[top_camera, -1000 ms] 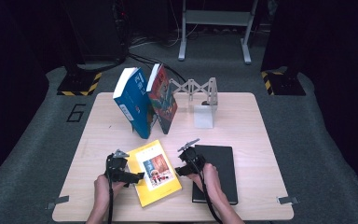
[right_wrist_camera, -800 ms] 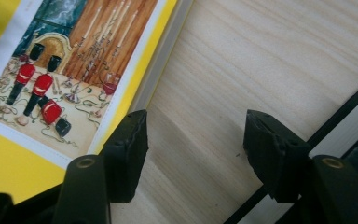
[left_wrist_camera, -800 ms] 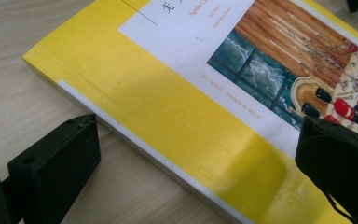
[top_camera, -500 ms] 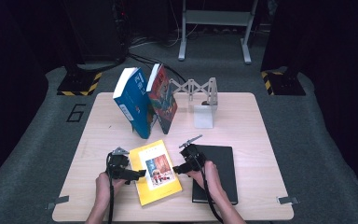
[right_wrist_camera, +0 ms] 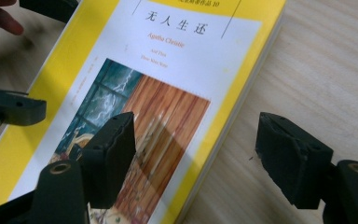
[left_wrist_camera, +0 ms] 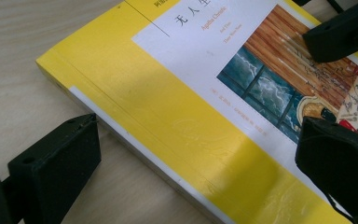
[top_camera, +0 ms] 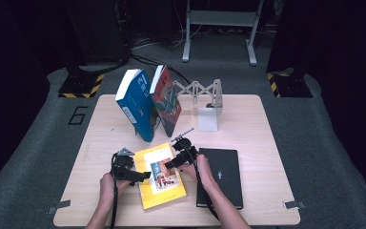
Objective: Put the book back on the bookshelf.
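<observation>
While the yellow paperback book with a white cover panel and a picture (top_camera: 160, 175) lies flat near the front edge of the pale wooden table (top_camera: 267, 143), both grippers straddle its long edges. The left gripper (left_wrist_camera: 191, 158) stands released, one jaw on the table off the spine, the other over the cover. The right gripper (right_wrist_camera: 205, 158) has just been opening; its jaws stand apart across the fore-edge, pads not pressing.

Progress, judged: the book is not yet lifted or gripped; the grasp and any move toward the stand remain.

Holders: a blue book (top_camera: 136, 102) and a red book (top_camera: 167, 102) lean together at the table's rear, beside a grey metal expanding bookend (top_camera: 205, 95). A black notebook (top_camera: 221, 174) lies flat just right of the yellow one.
</observation>
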